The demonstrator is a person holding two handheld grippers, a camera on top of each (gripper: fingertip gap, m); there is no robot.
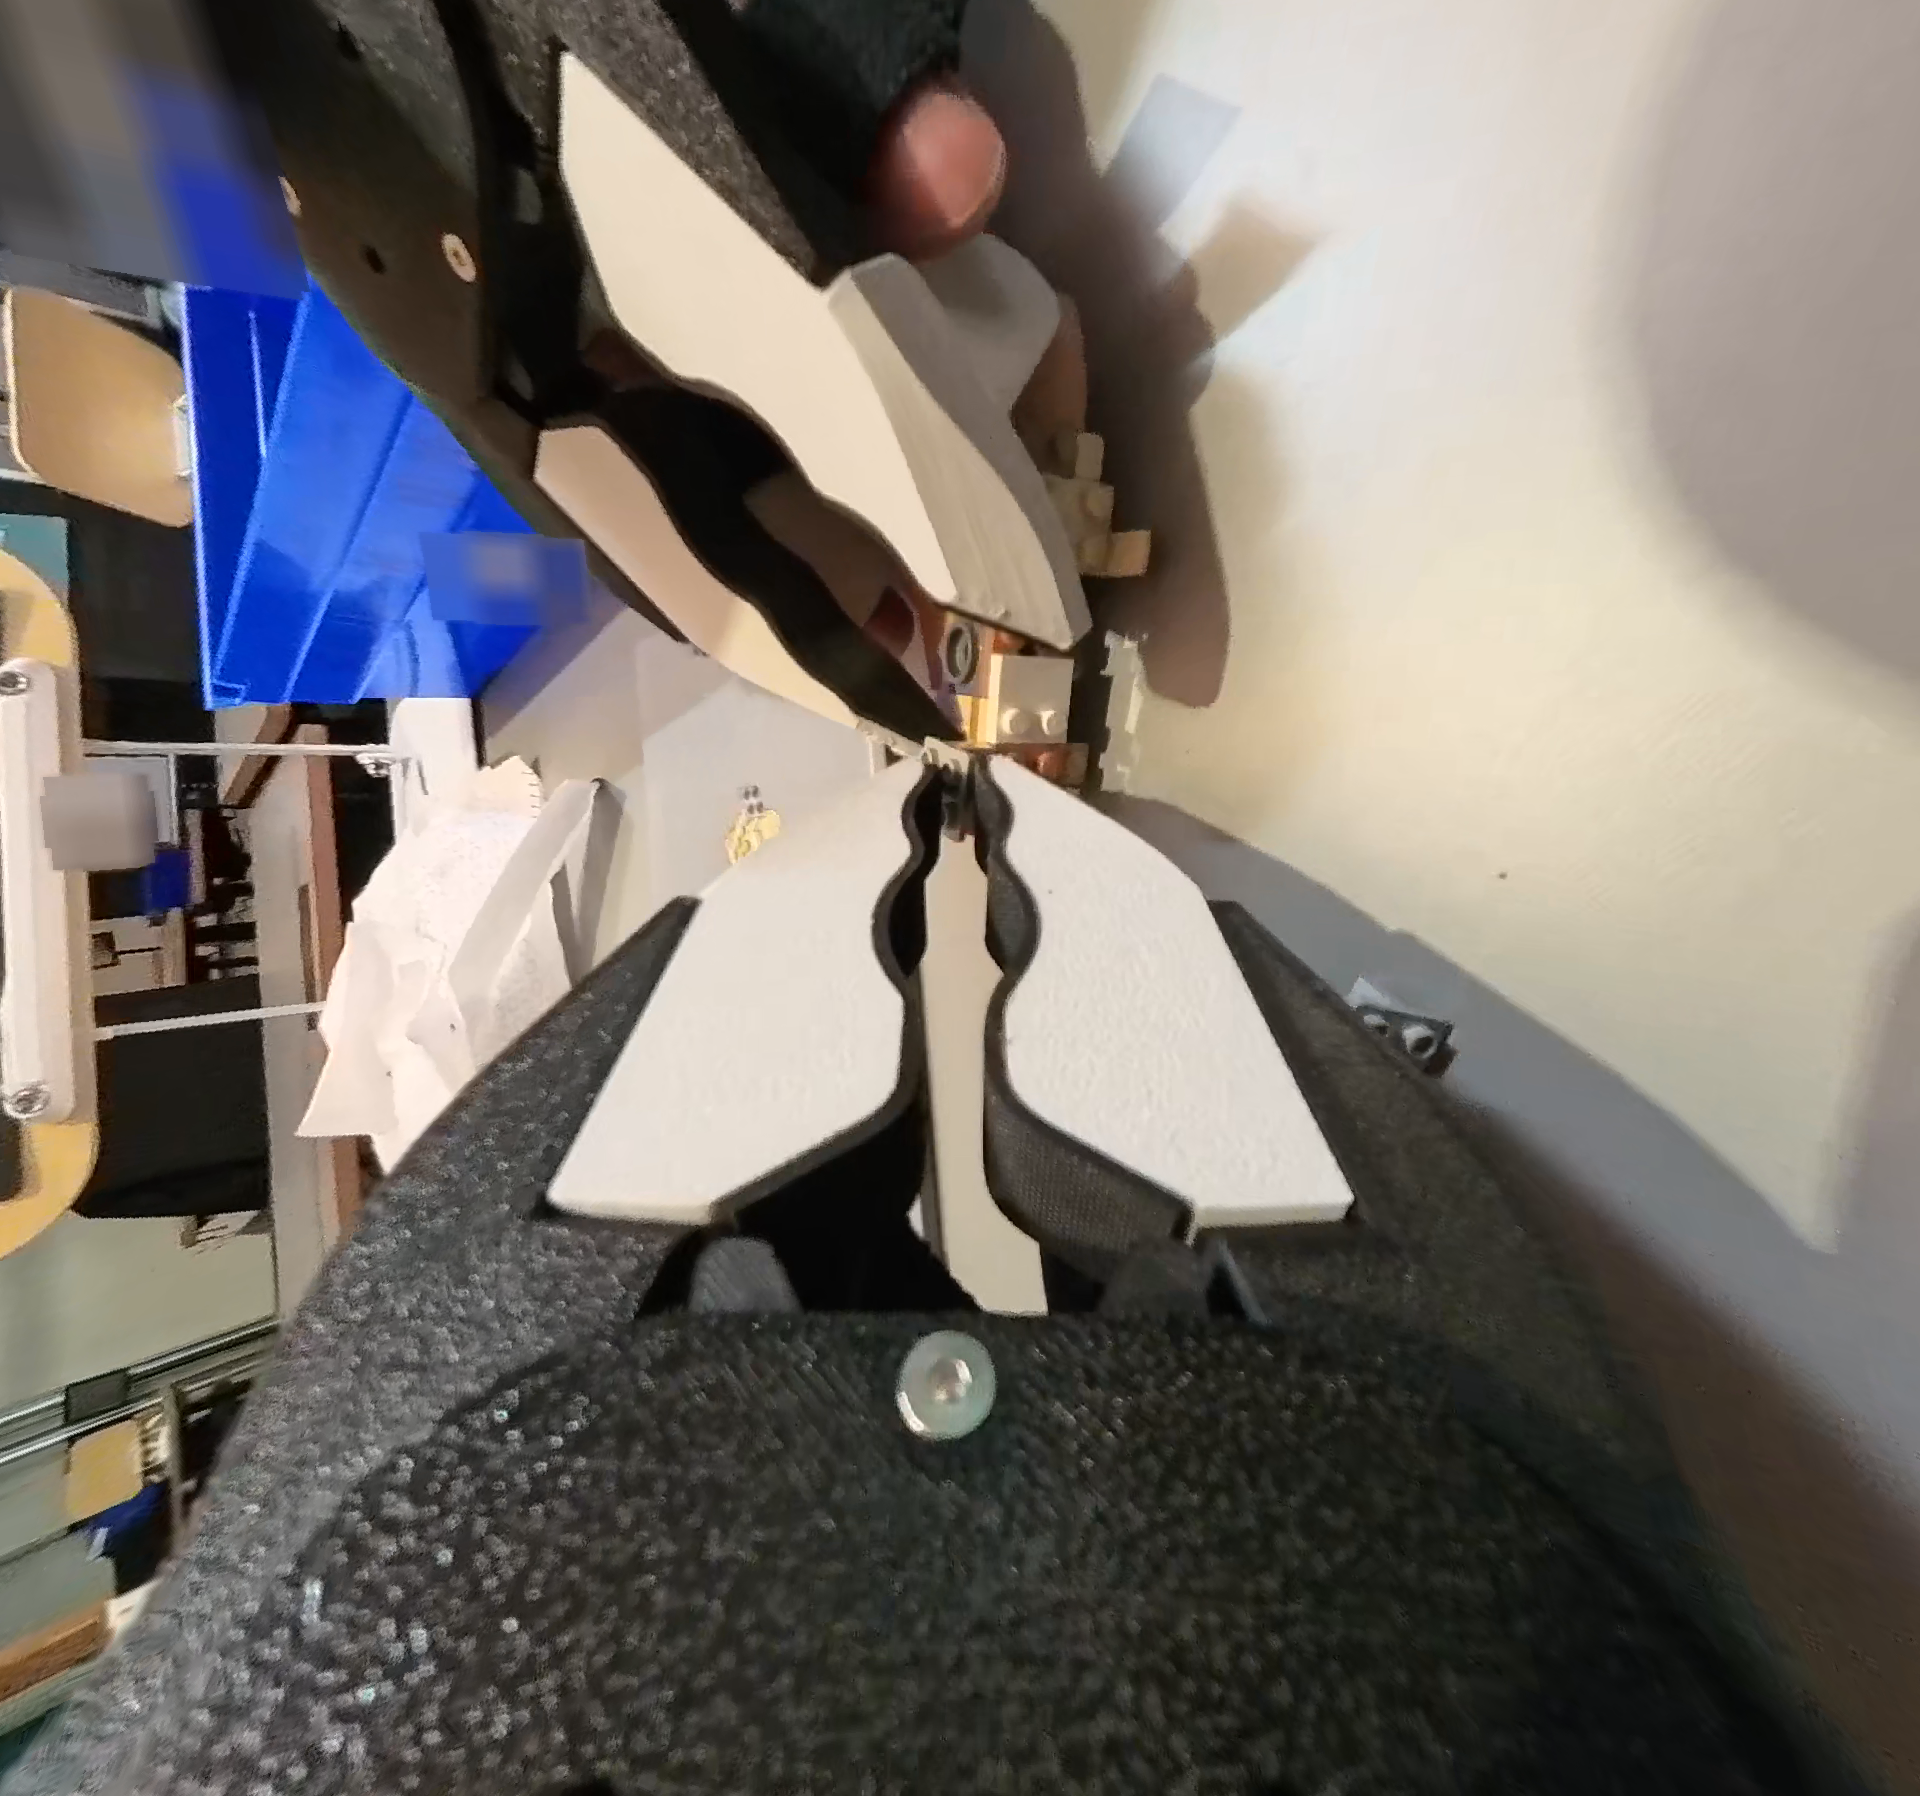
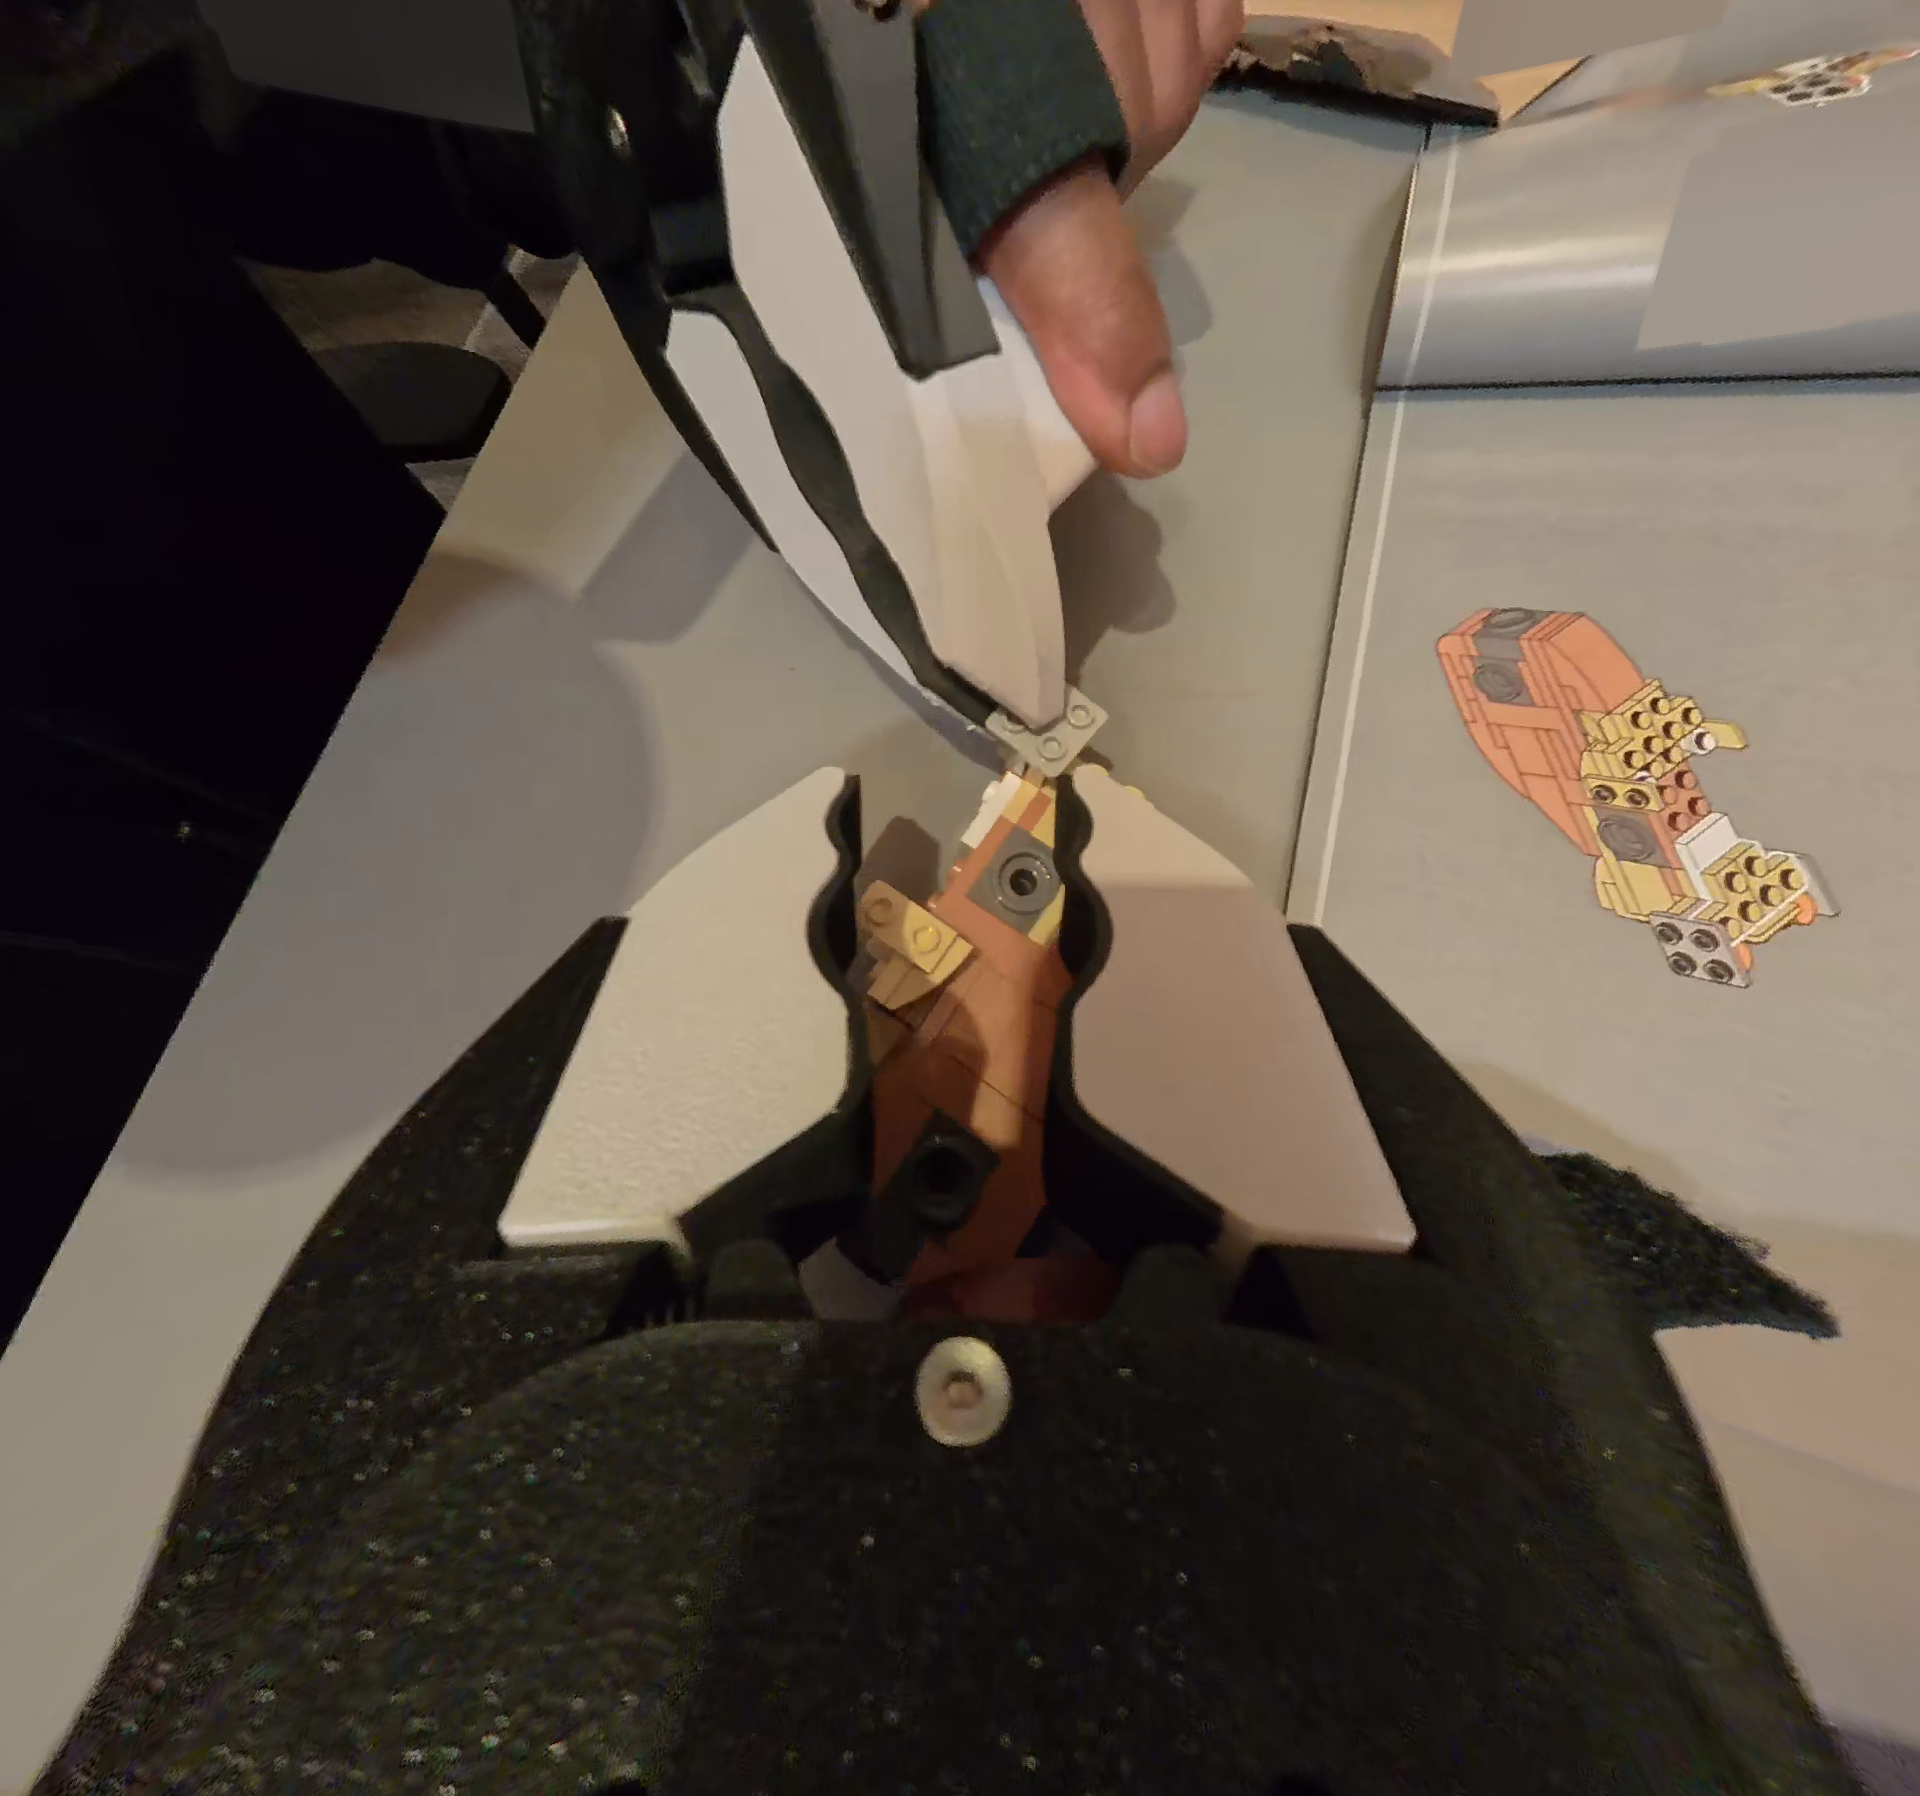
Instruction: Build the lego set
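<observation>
While the brown and tan lego model is clamped between the white fingers of the right gripper, its jaws closed onto the model's sides, a small grey four-stud plate is pinched at the very tips of the left gripper, whose jaws are drawn nearly together on it. The plate is held just above the model's front end, touching it or nearly so; which cannot be told. In the left wrist view, the same meeting is seen from the other side: the left gripper is closed at its tips just beside the model, which is partly hidden behind the right gripper. Beyond the model, to its right, an open instruction booklet lies on the table, showing a printed picture of the build.
</observation>
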